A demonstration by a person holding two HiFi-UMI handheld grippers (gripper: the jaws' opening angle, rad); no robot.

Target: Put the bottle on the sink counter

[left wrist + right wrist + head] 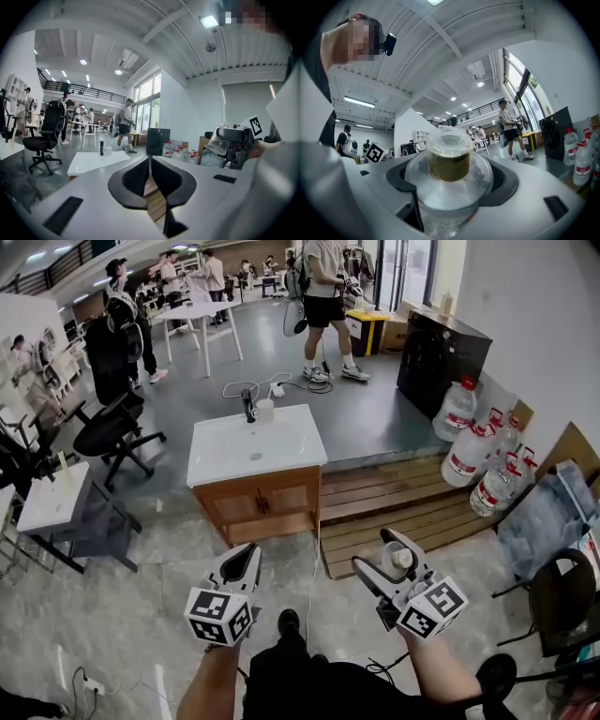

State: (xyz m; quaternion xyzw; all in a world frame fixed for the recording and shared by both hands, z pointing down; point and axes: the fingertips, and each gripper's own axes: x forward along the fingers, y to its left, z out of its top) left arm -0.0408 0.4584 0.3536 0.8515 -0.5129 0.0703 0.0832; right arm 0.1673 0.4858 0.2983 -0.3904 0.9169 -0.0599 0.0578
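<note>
My right gripper (pixel 391 559) is shut on a clear plastic bottle (pixel 402 560) with a pale cap, held above the floor at lower right. In the right gripper view the bottle (pixel 450 173) fills the jaws, cap end pointing away from the camera. My left gripper (pixel 246 563) is shut with nothing in it; its black pads (pixel 149 178) meet. The white sink counter (pixel 214 457) on a wooden cabinet stands ahead, well beyond both grippers. It shows small at the left of the left gripper view as the sink counter (pixel 89 164).
A dark faucet (pixel 248 405) and a white cup (pixel 265 410) stand at the counter's back edge. A wooden pallet platform (pixel 394 502) lies right of the cabinet, with large water jugs (pixel 487 460) beyond. Office chairs (pixel 108 432) and a small white table (pixel 52 498) stand left. People walk in the background.
</note>
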